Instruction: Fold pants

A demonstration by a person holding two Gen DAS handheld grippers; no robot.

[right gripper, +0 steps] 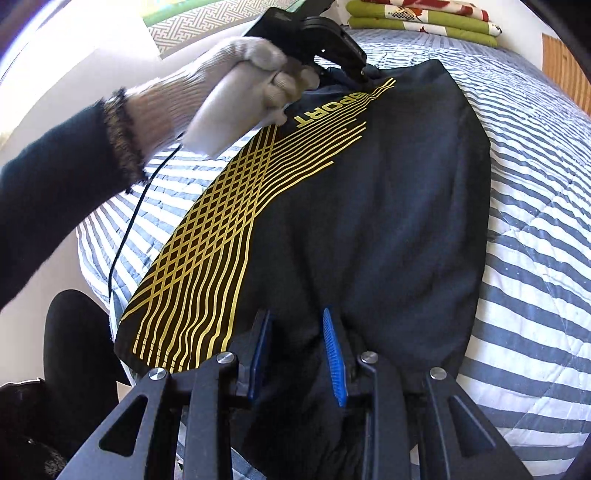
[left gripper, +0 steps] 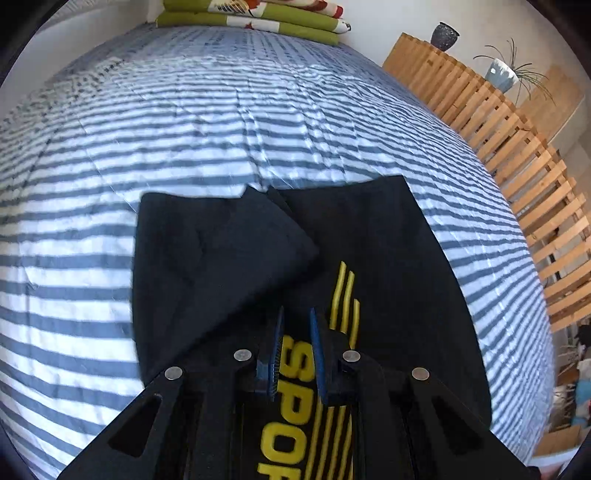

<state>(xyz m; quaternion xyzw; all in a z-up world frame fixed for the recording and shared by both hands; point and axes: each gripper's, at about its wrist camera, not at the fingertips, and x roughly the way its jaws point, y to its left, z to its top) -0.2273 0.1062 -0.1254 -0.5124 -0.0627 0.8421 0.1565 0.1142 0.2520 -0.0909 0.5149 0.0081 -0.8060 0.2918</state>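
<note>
Black pants [right gripper: 388, 206] with yellow line print and a "SPORT" word lie on the striped bed. In the left wrist view one part of the pants [left gripper: 221, 251] is folded over at the left. My left gripper [left gripper: 296, 354] hovers low over the yellow lettering [left gripper: 295, 369], jaws a little apart, nothing pinched that I can see. From the right wrist view, the left gripper [right gripper: 360, 72] touches the far end of the pants, held by a white-gloved hand [right gripper: 255, 77]. My right gripper [right gripper: 295, 356] stands open at the near end, dark fabric bunched between its blue pads [right gripper: 334, 363].
A blue-and-white striped bedspread [left gripper: 221, 122] covers the bed. Folded green, white and red bedding [left gripper: 258, 18] lies at the head. A wooden slatted frame [left gripper: 498, 122] with two pots stands along the right side. A dark sleeve [right gripper: 44, 192] and a cable [right gripper: 129, 221] are at the left.
</note>
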